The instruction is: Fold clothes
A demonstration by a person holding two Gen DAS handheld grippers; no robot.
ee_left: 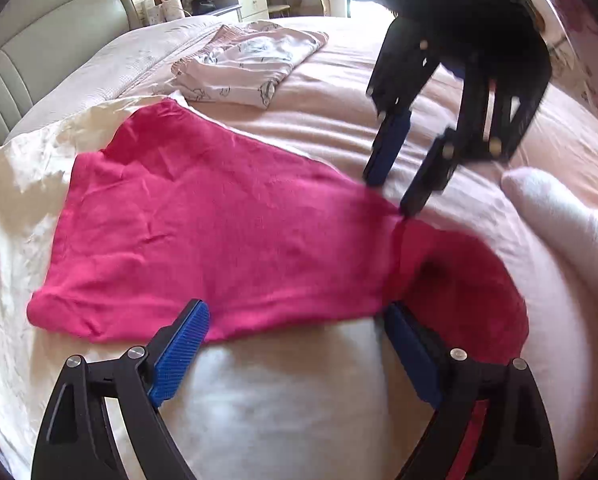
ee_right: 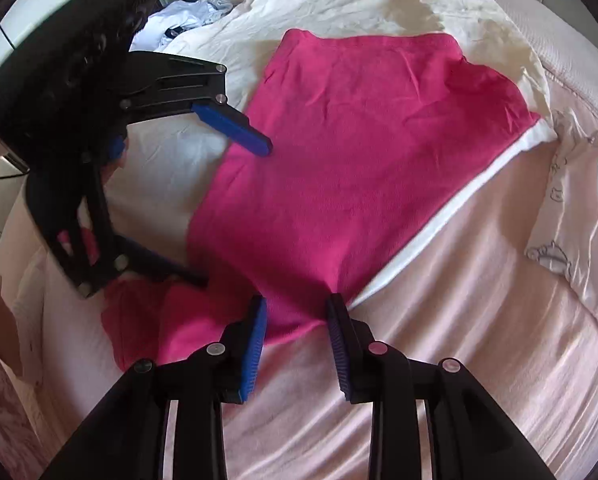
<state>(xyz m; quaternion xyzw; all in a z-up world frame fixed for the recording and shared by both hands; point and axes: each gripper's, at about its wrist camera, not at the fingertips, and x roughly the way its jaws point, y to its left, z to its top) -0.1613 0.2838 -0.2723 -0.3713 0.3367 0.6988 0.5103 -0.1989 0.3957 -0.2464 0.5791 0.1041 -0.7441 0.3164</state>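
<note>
A pink garment [ee_left: 219, 216] is spread mostly flat on the bed [ee_left: 339, 120], partly over a cream sheet [ee_left: 39, 184], w/ one end bunched toward the near edge. The right tongs [ee_right: 297, 312] are set narrow at the garment's lower corner; cloth is seen between the blue pads [ee_right: 259, 336], but whether it's actually pinched can't be told, since a gap is visible and the fabric just looks gathered there. In the left wrist view the same right tongs [ee_left: 391, 196] are seen touching down at the cloth's edge. The left tongs [ee_left: 295, 316] are held wide apart, straddling the opposite long edge, nothing gripped. Probably the two are placed at facing edges so the garment can be drawn taut & squared before a fold is made; folding is judged barely begun. A patterned pale garment [ee_left: 251, 64] is laid folded farther up the bed, likely set aside as done.
</note>
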